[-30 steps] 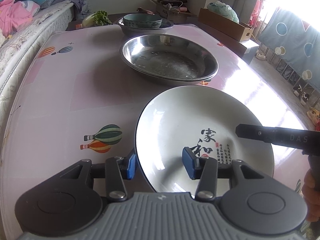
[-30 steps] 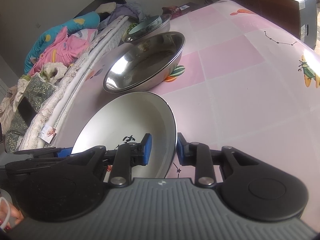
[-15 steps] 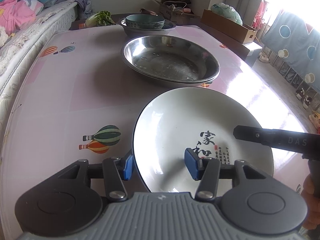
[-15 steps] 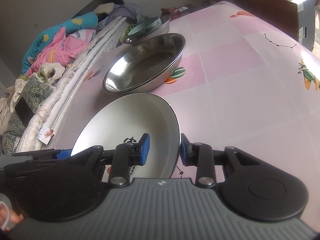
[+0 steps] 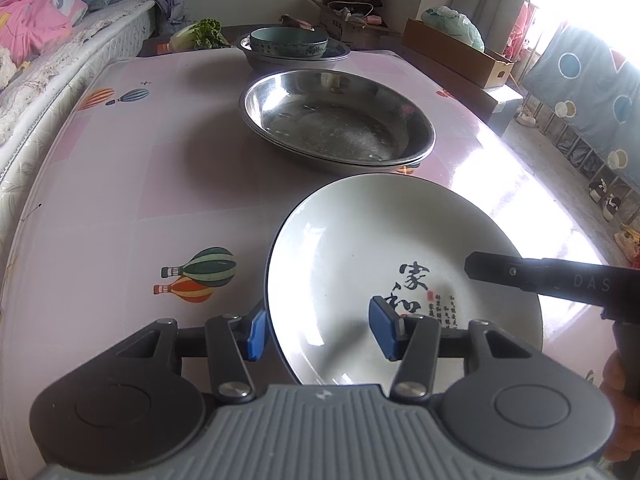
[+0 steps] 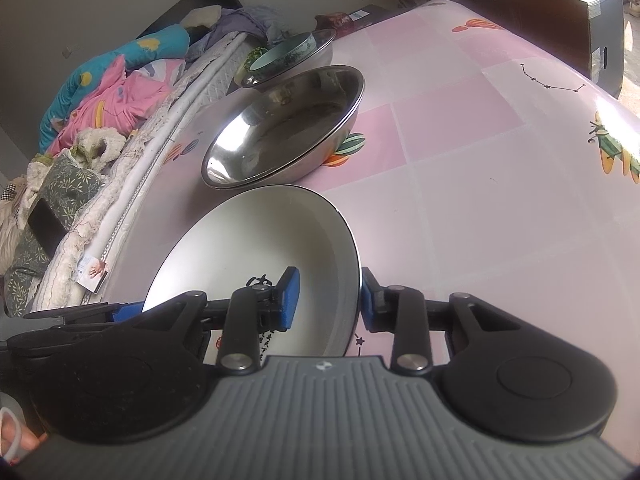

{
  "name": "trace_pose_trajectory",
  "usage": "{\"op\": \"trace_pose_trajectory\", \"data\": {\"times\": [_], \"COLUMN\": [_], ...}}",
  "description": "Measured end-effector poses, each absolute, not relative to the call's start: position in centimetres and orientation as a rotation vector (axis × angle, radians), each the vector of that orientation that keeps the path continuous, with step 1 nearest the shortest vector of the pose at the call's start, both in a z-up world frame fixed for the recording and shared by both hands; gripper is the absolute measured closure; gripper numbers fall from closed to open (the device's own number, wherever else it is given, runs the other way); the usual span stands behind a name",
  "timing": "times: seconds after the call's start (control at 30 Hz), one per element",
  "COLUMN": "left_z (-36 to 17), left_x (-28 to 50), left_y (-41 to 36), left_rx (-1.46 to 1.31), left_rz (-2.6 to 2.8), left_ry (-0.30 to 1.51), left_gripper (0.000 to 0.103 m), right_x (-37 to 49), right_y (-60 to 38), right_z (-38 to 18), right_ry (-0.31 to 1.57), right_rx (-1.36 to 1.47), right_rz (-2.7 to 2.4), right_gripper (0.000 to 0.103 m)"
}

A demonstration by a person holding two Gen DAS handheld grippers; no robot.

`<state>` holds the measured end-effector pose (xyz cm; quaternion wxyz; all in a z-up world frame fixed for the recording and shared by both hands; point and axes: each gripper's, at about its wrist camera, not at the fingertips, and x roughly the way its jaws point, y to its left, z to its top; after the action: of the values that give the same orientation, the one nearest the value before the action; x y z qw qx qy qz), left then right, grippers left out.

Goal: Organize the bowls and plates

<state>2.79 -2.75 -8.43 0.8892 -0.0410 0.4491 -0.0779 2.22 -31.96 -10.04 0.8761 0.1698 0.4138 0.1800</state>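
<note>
The left hand-held gripper [image 5: 320,334] straddles the near left rim of the round white ceramic plate with a thin black edge and black calligraphy [image 5: 400,240]. One blue pad is outside the rim and the other is well inside the bowl of the plate. The jaws stand wide and neither pad presses, so this gripper is open and holds nothing. The plate looks to be lying flat on the pink patterned worktop [image 5: 120,200]. At its right rim, the right hand-held gripper [image 6: 327,300] straddles the edge with a narrower gap. Its pads do not look clamped on the rim, so I read it as open too. The plate is probably stiff, fairly heavy, glazed and slippery, and it would chip or break if dropped. The raised rim is the sensible place to take hold, pinched from two opposite sides and lifted level. Just beyond the plate sits a wide shiny stainless-steel basin [image 5: 340,128] whose doubled rim suggests two nested together. Further beyond the plate, a smaller steel basin [image 5: 280,65] holds a teal ceramic bowl [image 5: 288,42]. By count there is one white plate, one teal bowl and at least two steel basins, possibly three or more if some are nested.
</note>
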Motion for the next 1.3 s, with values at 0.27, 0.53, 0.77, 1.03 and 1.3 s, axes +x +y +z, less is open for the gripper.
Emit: {"op": "trace_pose_trajectory", "data": {"times": [0.27,0.53,0.77,1.03,1.3], "left_z": [-8.3,-8.0,-7.8,-7.3,-7.1], "left_x": [2.7,2.6,2.4,2.2,1.8], "left_y": [-2.8,-3.0,-3.0,-3.0,-2.9], "left_rx": [-0.087,-0.089,-0.090,-0.093,-0.094], "left_rz": [-0.162,-0.166,-0.167,-0.167,-0.168], "left_ry": [0.933,0.928,0.922,0.908,0.898], "left_gripper": [0.051,0.051,0.051,0.051,0.051], "right_x": [2.2,2.1,2.1,2.0,1.4], "right_y": [-32.0,-32.2,-32.2,-32.4,-32.4], "right_z": [-9.9,-9.6,-9.6,-9.2,-8.6], "right_ry": [0.864,0.869,0.868,0.863,0.855], "right_rx": [0.355,0.359,0.360,0.362,0.361], "right_rz": [0.372,0.366,0.366,0.365,0.365], "right_gripper": [0.072,0.072,0.072,0.072,0.072]}}
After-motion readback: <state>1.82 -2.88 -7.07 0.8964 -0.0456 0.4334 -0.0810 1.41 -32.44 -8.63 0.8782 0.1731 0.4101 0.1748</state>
